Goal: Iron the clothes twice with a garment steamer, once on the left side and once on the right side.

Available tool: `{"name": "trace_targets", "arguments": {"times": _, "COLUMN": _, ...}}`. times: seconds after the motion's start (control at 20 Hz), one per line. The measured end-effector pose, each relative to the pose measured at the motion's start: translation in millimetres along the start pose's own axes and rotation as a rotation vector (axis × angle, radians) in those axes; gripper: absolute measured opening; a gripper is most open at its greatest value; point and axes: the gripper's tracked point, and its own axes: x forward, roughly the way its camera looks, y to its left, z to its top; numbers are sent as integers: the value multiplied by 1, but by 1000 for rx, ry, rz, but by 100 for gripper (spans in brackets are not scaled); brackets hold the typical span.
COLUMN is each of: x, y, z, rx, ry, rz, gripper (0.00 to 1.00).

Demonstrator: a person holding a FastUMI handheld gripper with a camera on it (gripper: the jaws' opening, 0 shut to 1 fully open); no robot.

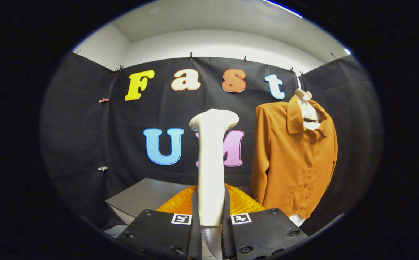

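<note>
My gripper (pixel 211 216) is shut on the handle of a white garment steamer (pixel 212 159), which stands upright between my two black fingers (pixel 195 216), its flat head at the top. To the right of the steamer and farther back, an orange-brown button-up shirt (pixel 292 159) hangs on a white mannequin torso (pixel 305 108). The shirt's front faces me, its collar open and a sleeve hanging down its left edge. The steamer head is well apart from the shirt.
An orange ribbed object (pixel 240 203) lies just behind my fingers, under the steamer. A grey tabletop (pixel 141 196) extends to the left of it. Black cloth walls close the booth behind and on both sides.
</note>
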Motion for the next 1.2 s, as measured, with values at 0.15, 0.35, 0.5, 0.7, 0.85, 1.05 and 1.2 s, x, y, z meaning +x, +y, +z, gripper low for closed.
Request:
{"name": "trace_targets", "arguments": {"times": 0.15, "x": -6, "y": -36, "z": 13, "rx": 41, "ry": -57, "rz": -31, "gripper": 24}}
{"name": "trace_targets", "arguments": {"times": 0.35, "x": -4, "y": -95, "z": 19, "rx": 51, "ry": -107, "rz": -90, "gripper": 24}}
{"name": "trace_targets", "arguments": {"times": 0.5, "x": 0, "y": -136, "z": 17, "rx": 26, "ry": -125, "rz": -120, "gripper": 24}}
{"name": "trace_targets", "arguments": {"times": 0.7, "x": 16, "y": -177, "z": 4, "rx": 33, "ry": -105, "rz": -159, "gripper": 24}}
{"name": "trace_targets", "arguments": {"times": 0.85, "x": 32, "y": -198, "z": -17, "rx": 47, "ry": -67, "rz": -165, "gripper": 24}}
{"name": "trace_targets", "arguments": {"times": 1.05, "x": 50, "y": -205, "z": -45, "rx": 51, "ry": -20, "rz": -139, "gripper": 24}}
{"name": "trace_targets", "arguments": {"times": 1.2, "x": 50, "y": -204, "z": -60, "rx": 53, "ry": -16, "rz": -125, "gripper": 24}}
